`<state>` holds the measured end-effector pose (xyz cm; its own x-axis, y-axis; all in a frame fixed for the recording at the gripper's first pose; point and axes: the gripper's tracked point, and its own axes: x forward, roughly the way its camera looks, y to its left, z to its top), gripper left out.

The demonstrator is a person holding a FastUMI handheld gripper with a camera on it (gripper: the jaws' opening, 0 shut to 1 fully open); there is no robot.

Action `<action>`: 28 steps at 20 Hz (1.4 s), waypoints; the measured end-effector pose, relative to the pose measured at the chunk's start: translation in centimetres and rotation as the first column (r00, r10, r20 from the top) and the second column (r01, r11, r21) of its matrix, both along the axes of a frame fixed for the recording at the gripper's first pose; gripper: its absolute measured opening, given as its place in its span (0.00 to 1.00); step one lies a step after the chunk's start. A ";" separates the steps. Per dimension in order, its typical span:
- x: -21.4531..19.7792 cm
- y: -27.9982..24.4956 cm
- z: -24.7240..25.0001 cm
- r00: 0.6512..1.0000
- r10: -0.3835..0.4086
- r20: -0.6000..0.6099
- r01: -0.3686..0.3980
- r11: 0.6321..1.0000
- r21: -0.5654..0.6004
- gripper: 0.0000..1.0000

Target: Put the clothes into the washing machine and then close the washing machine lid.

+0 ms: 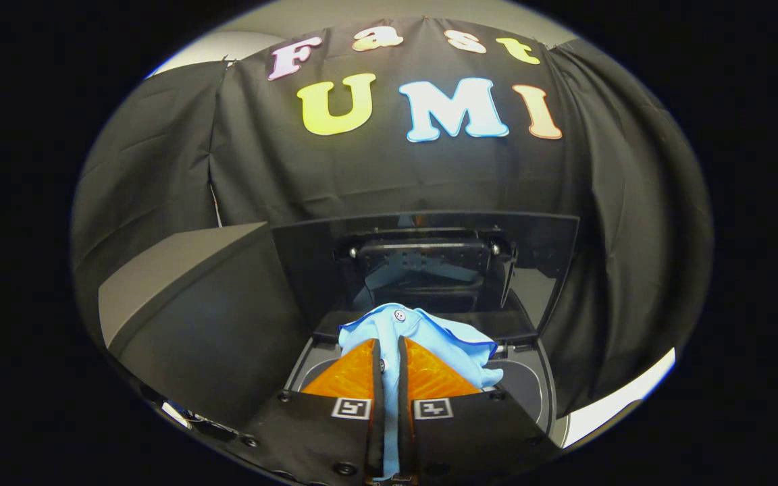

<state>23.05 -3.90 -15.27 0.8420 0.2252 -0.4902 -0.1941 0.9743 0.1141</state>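
The gripper has its jaws clamped tight on a light blue shirt, which is bunched up right over the washing machine opening, with the lid standing open behind. My worry: a sleeve drapes over the rim on release, and then the lid probably won't close flush.

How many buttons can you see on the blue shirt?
2. One button sits on the light blue shirt just beyond the fingers; another peeks out between them, where they pinch the shirt above the washing machine. Folds may hide more.
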 end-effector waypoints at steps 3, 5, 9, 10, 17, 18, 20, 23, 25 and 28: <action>-0.1 -0.9 1.0 0.999 -0.039 0.036 0.039 0.999 0.002 0.30; 0.3 -0.9 1.1 0.998 -0.048 0.044 0.048 0.999 -0.012 0.64; 0.5 -1.3 1.4 0.996 -0.069 0.051 0.070 0.997 -0.022 0.97; 0.4 -1.2 1.5 0.996 -0.071 0.053 0.072 0.997 -0.022 0.97; 2.4 -1.0 6.3 0.984 -0.077 0.162 0.078 0.997 0.004 0.97; 2.8 -0.9 7.2 0.980 -0.080 0.182 0.079 0.997 0.010 0.97; 4.0 -0.8 8.7 0.973 -0.084 0.214 0.081 0.996 0.022 0.97; 5.9 -0.6 9.9 0.967 -0.091 0.239 0.086 0.996 0.029 0.97; 7.2 -0.5 10.6 0.963 -0.097 0.253 0.091 0.995 0.034 0.97; 9.3 -0.5 11.4 0.957 -0.106 0.270 0.102 0.994 0.030 0.97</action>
